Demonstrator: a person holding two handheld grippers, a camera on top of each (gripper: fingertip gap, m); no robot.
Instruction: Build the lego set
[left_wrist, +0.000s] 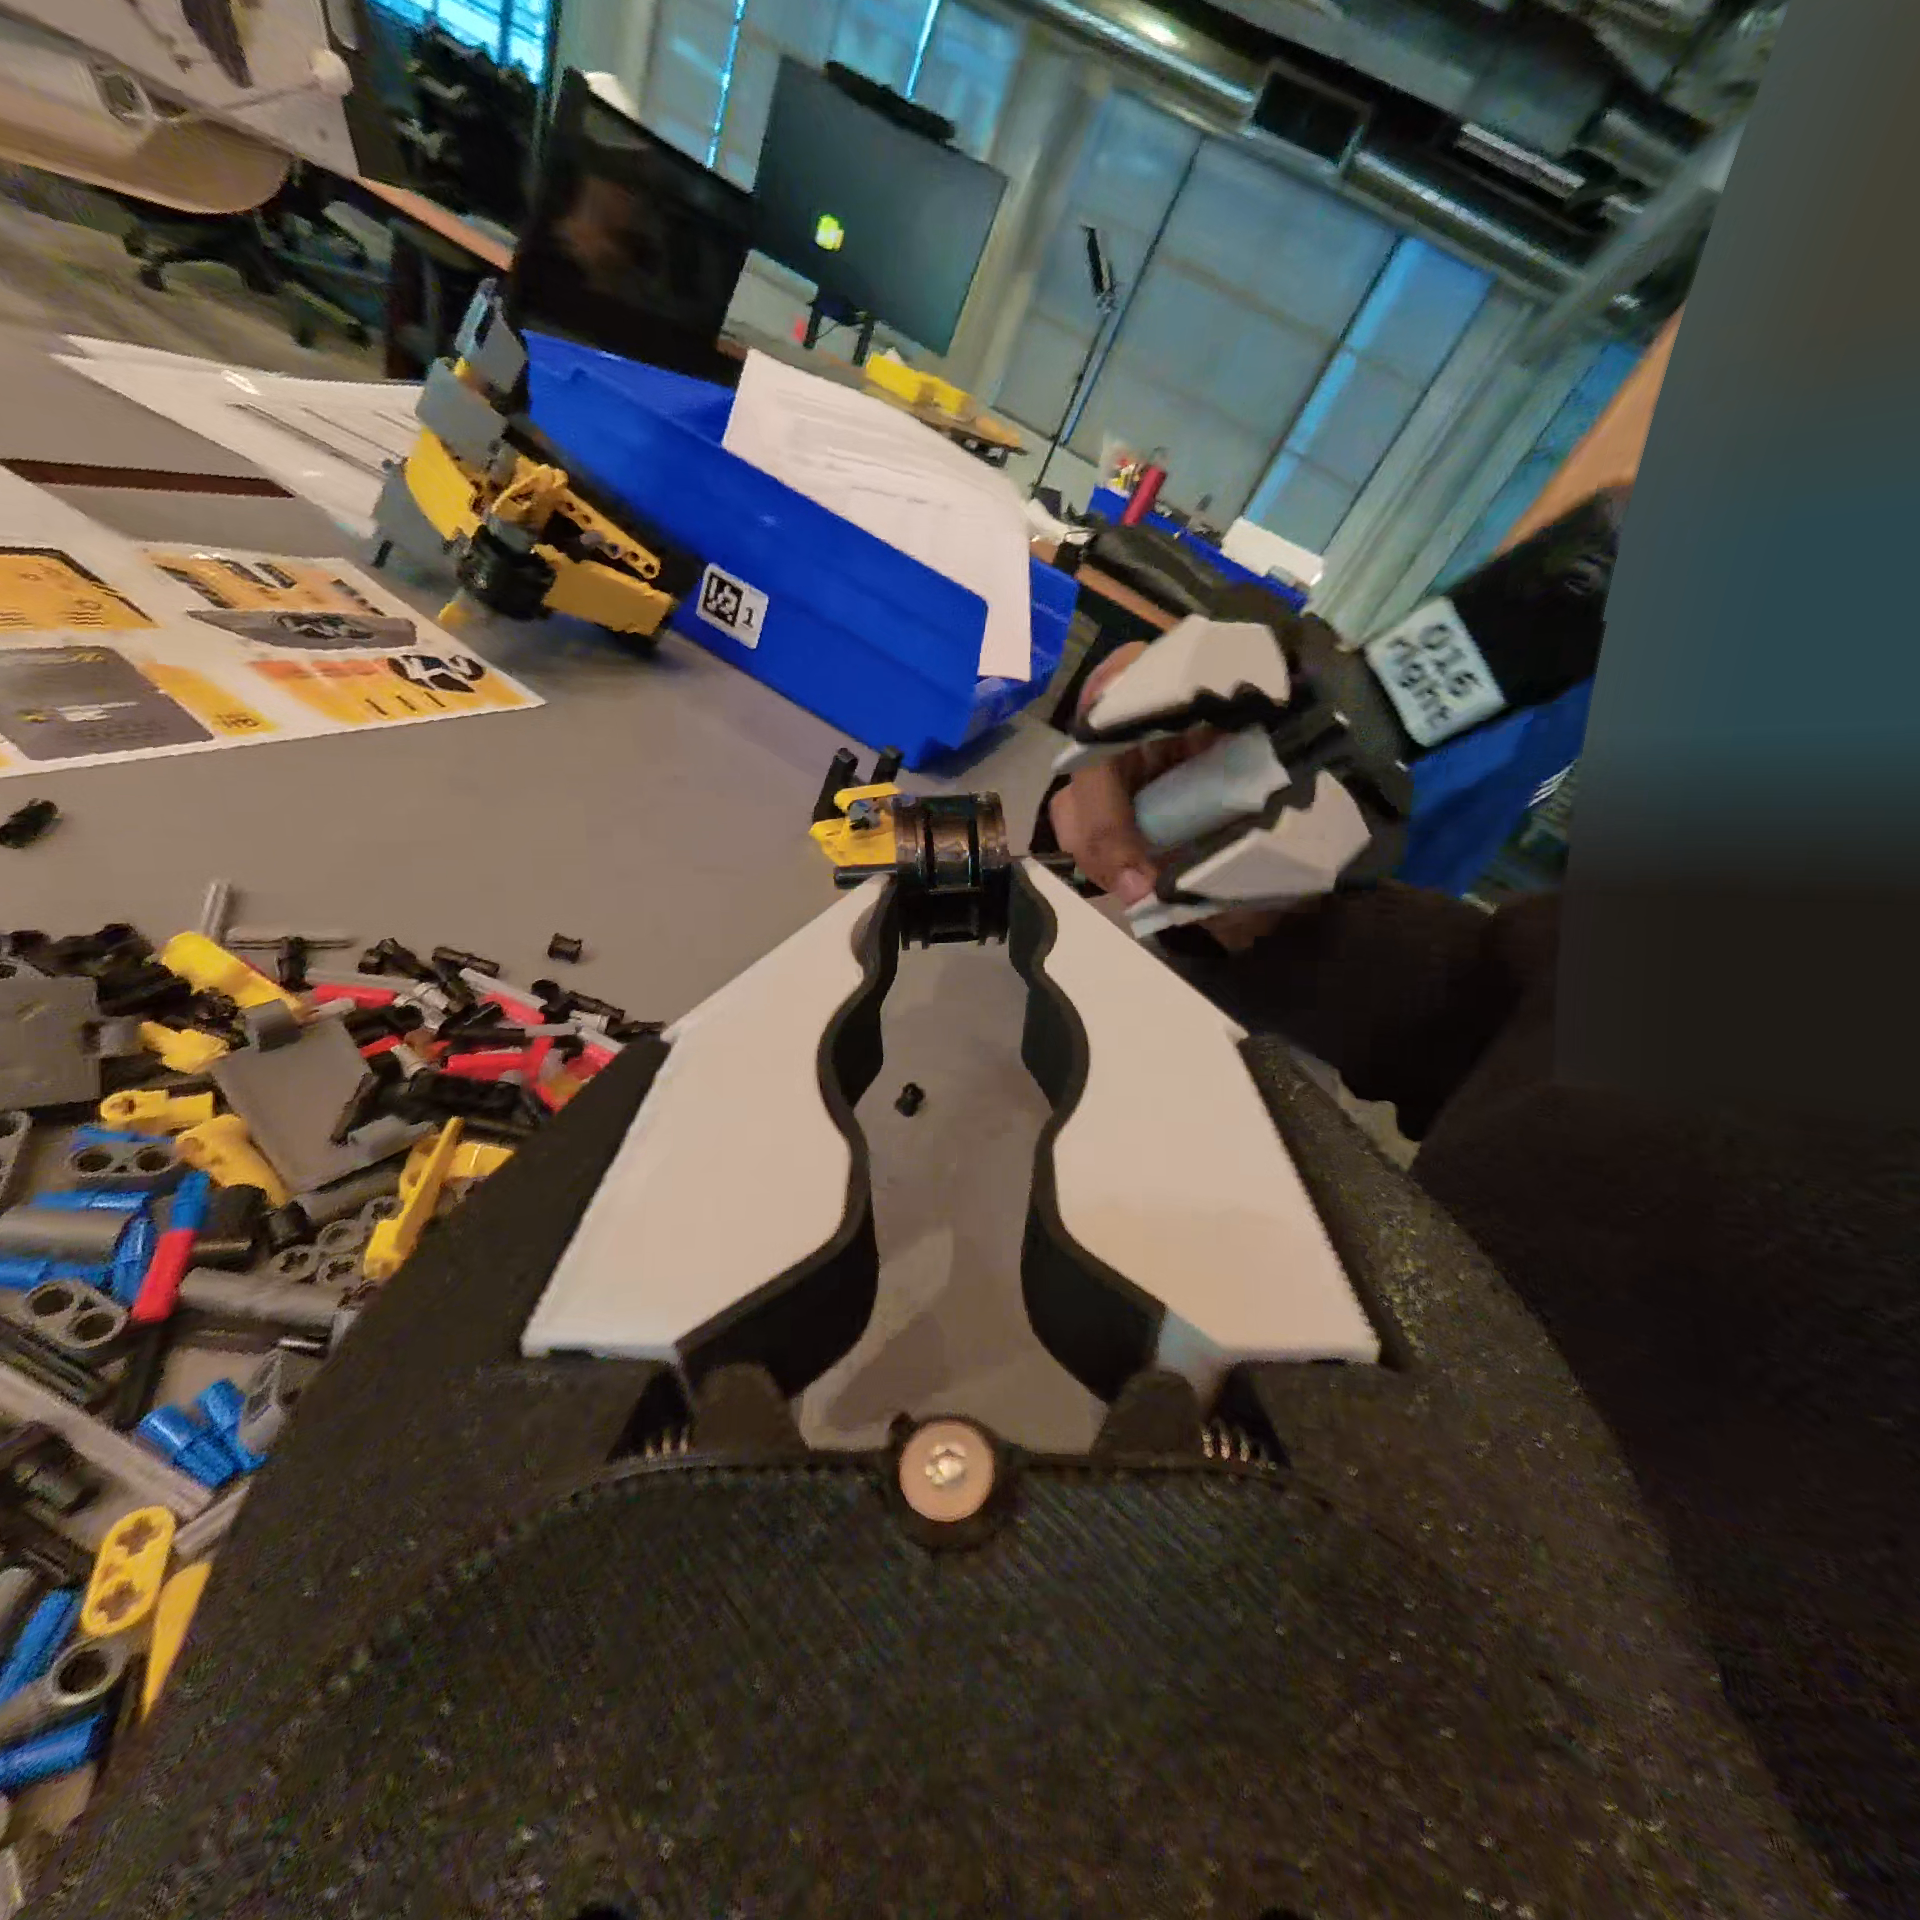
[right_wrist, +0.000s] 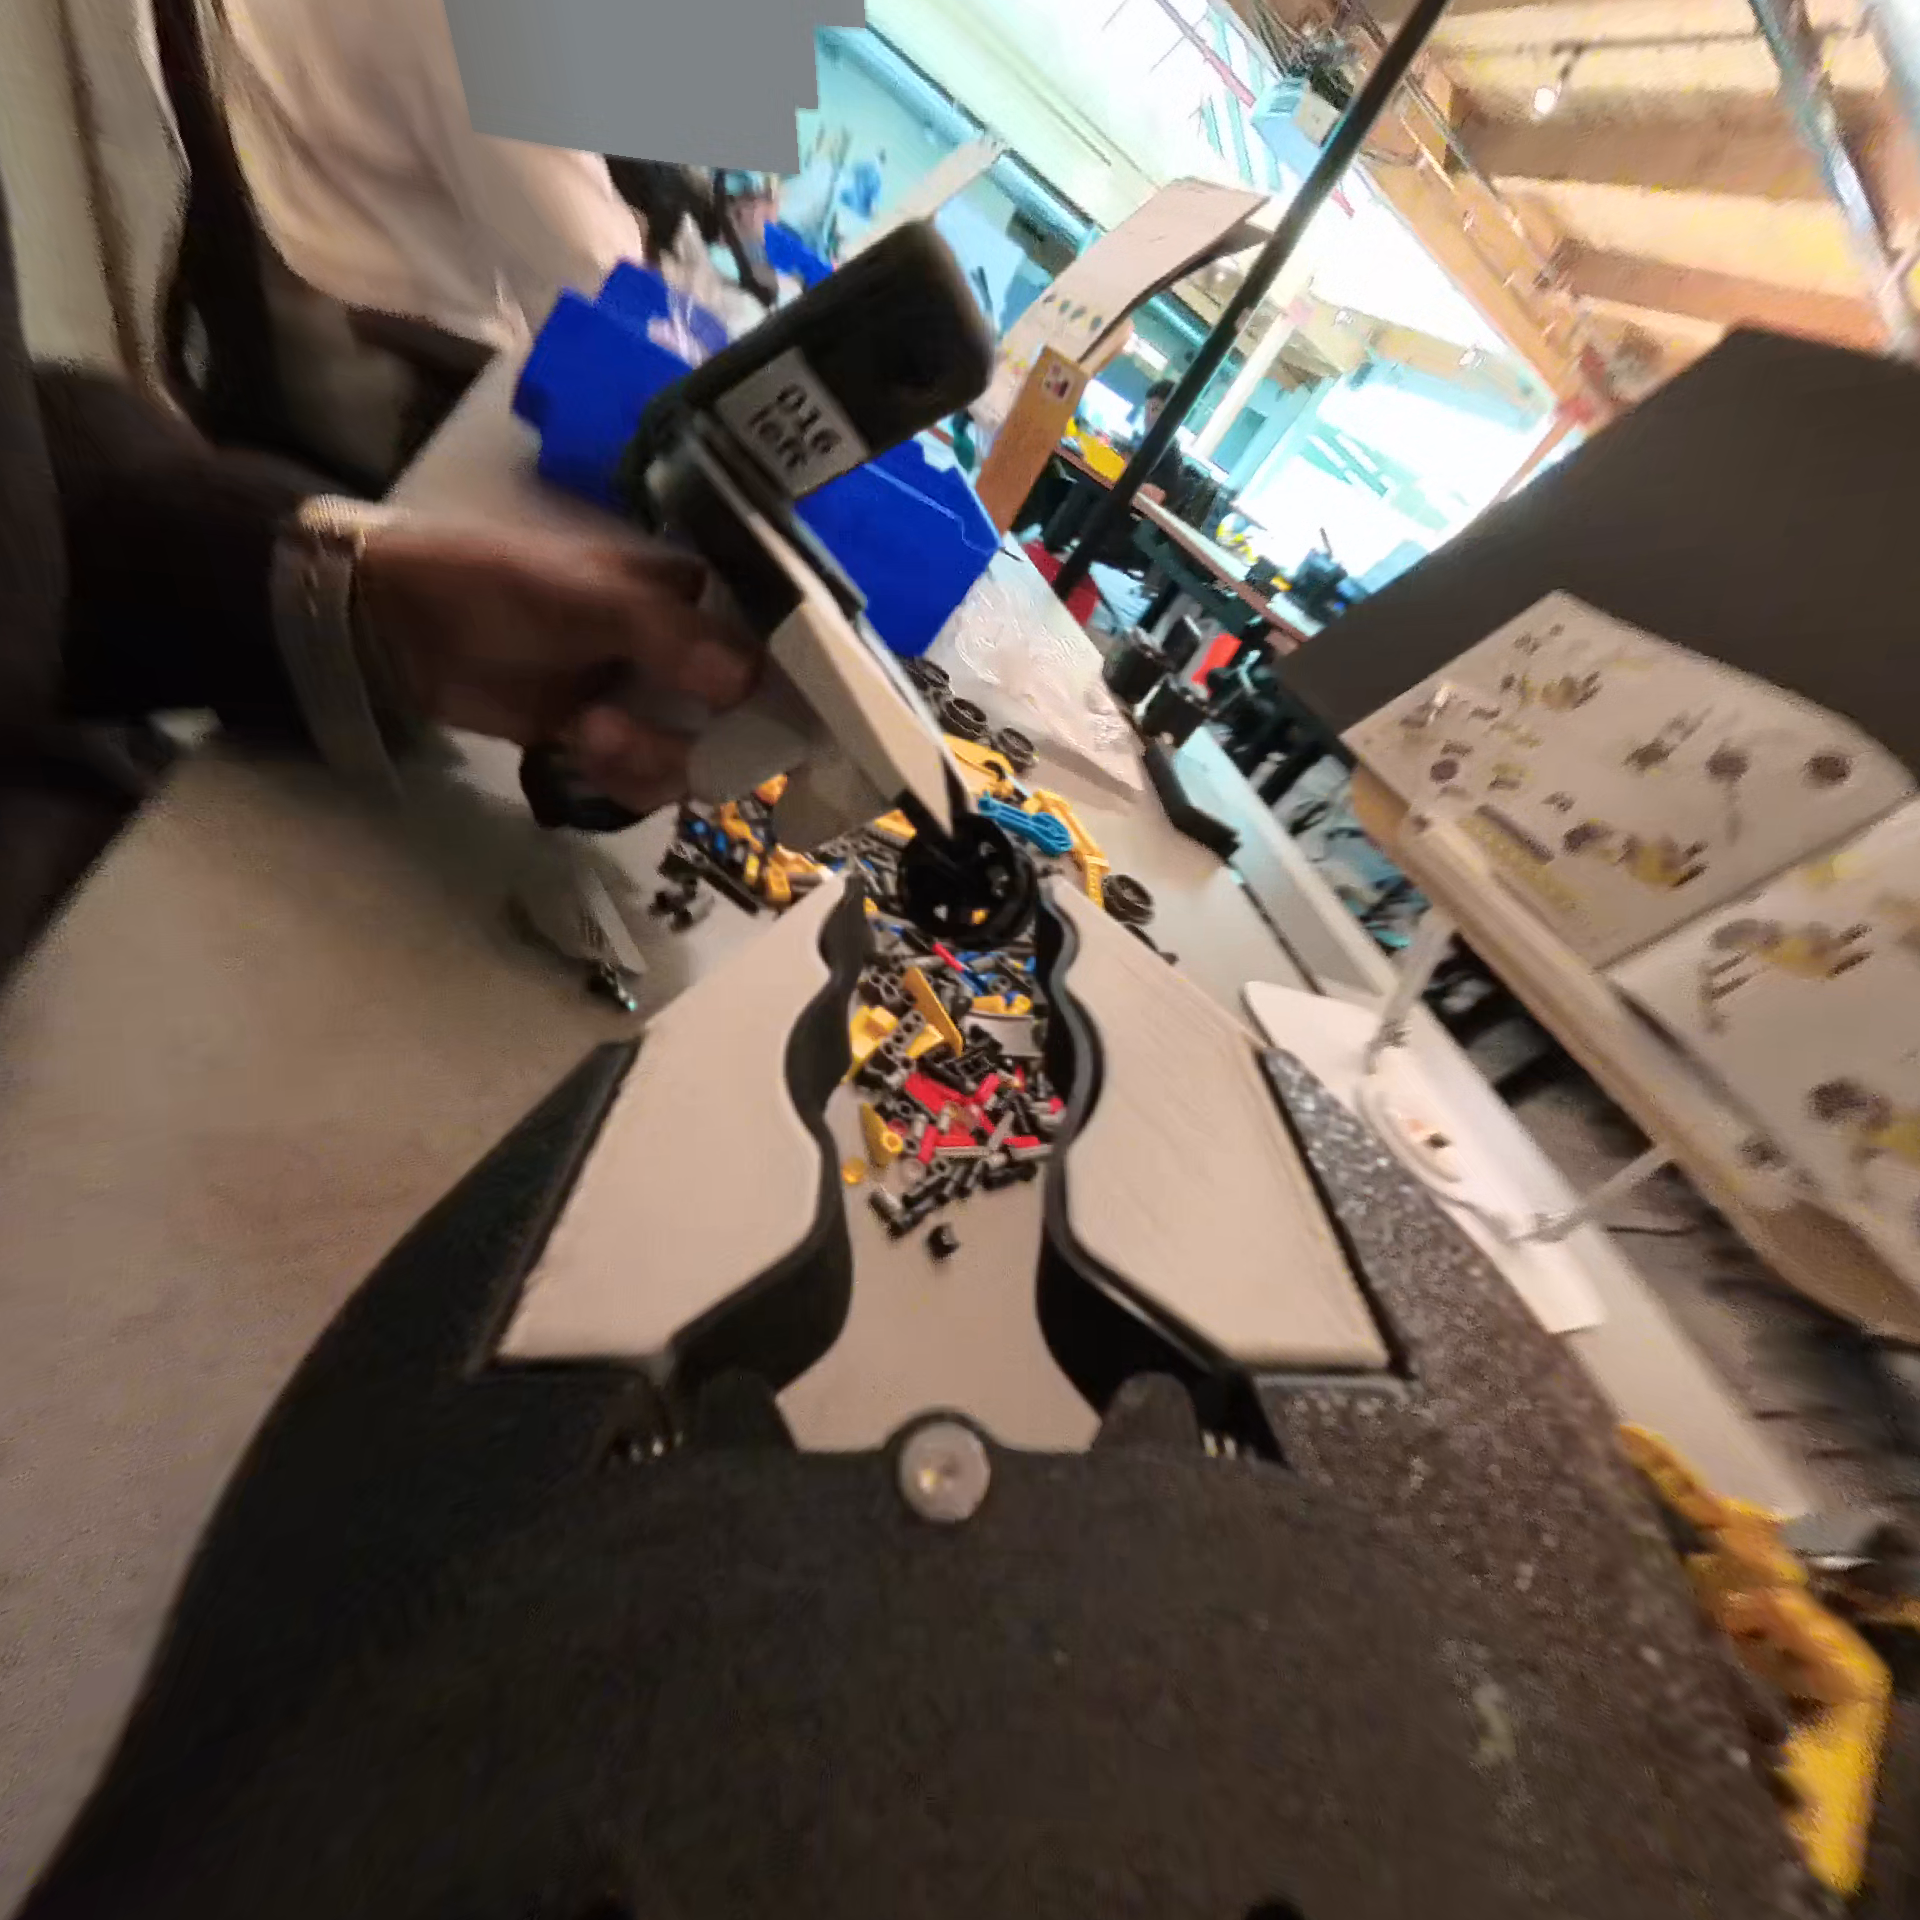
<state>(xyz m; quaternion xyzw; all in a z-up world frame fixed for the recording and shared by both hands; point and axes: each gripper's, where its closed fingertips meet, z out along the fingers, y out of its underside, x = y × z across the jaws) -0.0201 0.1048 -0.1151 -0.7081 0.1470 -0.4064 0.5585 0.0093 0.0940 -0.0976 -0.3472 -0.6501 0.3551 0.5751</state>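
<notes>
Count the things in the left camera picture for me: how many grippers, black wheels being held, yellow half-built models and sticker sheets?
white-and-black two-finger grippers: 2, the left gripper and the right gripper
black plastic wheel pinched in the left gripper: 1
yellow-and-grey half-built brick model: 1
yellow-and-white sticker sheet: 1
Total: 5

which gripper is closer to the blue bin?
Left, as far as I can tell. The left gripper, shut on a black wheel, sits just in front of the blue bin; the right gripper is off beside the bin's near corner.
</notes>
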